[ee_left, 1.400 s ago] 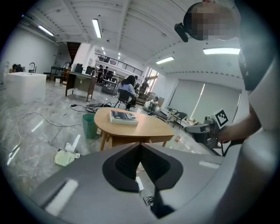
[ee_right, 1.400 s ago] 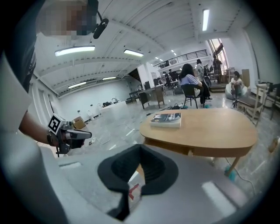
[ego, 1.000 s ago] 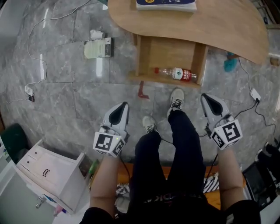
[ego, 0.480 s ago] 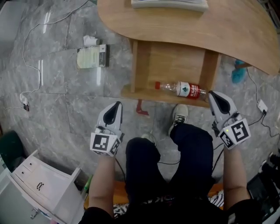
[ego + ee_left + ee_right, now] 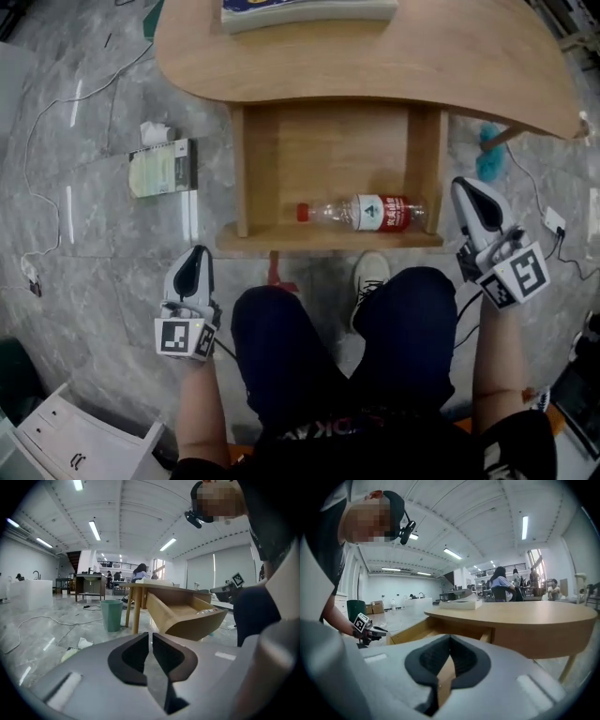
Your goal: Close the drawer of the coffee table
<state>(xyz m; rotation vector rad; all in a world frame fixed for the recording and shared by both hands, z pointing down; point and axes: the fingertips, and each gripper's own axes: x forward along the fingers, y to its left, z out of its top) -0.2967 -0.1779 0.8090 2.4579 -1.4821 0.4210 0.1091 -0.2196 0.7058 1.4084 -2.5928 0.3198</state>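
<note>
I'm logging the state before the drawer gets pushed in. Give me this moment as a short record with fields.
drawer: pulled out from under the coffee table
in drawer: bottle lying on its side, red cap leftward
left gripper: empty, jaws just opened a crack, short of the drawer
right gripper: empty, jaws shut, near the drawer's right front corner; contact unclear
floor: booklet left of the table

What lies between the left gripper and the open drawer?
Only bare floor before the drawer, in the head view; the left gripper, jaws just opening, is empty.
</note>
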